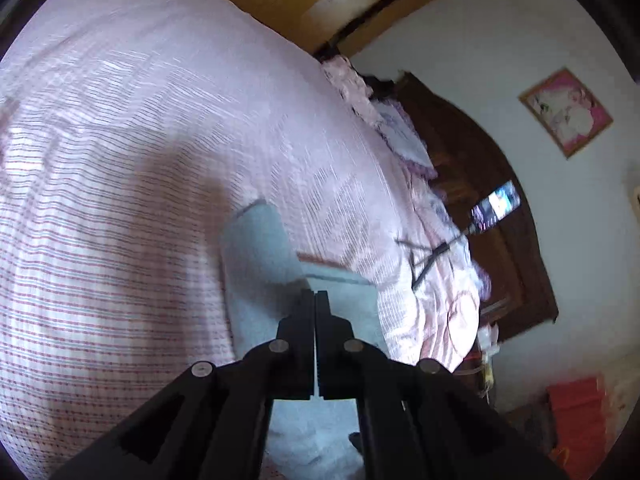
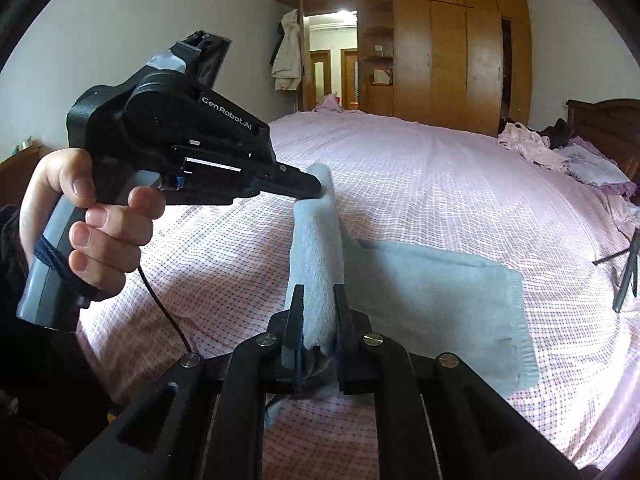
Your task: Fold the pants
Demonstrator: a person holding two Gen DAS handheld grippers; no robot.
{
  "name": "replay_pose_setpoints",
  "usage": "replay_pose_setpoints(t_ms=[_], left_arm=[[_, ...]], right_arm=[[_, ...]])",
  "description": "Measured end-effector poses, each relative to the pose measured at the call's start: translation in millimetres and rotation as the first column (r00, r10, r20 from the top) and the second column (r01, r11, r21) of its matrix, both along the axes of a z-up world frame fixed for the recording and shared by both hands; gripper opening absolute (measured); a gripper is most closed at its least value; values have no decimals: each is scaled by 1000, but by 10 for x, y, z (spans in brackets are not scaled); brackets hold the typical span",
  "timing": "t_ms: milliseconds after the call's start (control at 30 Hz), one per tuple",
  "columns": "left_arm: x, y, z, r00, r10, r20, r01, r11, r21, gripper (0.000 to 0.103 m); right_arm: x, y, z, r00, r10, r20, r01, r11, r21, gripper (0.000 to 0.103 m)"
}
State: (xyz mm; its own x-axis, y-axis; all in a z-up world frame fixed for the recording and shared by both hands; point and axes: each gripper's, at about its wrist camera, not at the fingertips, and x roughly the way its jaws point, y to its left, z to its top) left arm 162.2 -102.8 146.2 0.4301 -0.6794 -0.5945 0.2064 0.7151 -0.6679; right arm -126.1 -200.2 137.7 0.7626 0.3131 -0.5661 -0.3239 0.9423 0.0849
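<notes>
Pants (image 2: pixel 432 304), pale blue-grey, lie on the pink checked bedspread (image 2: pixel 440 168) at the near edge of the bed, most of the cloth flat to the right and one edge drawn up into a raised fold. Left gripper (image 2: pixel 318 190), held in a hand (image 2: pixel 92 224) at left, has its fingers clamped together on the far top of that fold; in its own wrist view the fingers meet with cloth just past the tips. Right gripper (image 2: pixel 316 300) is clamped on the near end of the same fold, cloth bunched between its fingers (image 2: pixel 298 308).
</notes>
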Motion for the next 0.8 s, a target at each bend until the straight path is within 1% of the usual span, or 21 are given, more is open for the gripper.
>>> replay_pose_setpoints(t_ms=[67,133,267,367,433,533,600,733,800], left_arm=[[-26,-162,36,1000,-27,13,26,998,64,0],[-48,-350,84,998,-49,32,44,989,139,0],[-42,-674,110,995,-86,46,74,972,222,0],[-16,-977,77,992,-119,38,107,965,240,0],[-27,-1057,42,988,-148,40,133,959,250,0],[-18,-1365,-20,980,-196,29,181,946,270,0],[-10,-1475,-56,976,-218,24,203,940,273,0],[56,-1839,-22,964,-263,41,242,928,282,0],[77,-1937,19,957,-283,59,256,923,289,0]], right_arm=[[-13,-67,-6,1000,-14,-11,14,1000,16,4],[54,-145,-7,999,-26,-22,27,999,30,4],[54,-293,13,998,-58,-29,60,996,62,4],[49,-411,10,996,-84,-37,86,994,67,4],[53,-499,-5,993,-105,-44,108,992,72,4],[40,-660,-25,987,-148,-59,153,984,94,4],[27,-797,-30,982,-181,-60,187,977,104,4],[28,-1143,-47,959,-276,-65,282,951,129,4],[42,-1332,-102,942,-322,-92,333,932,146,4]])
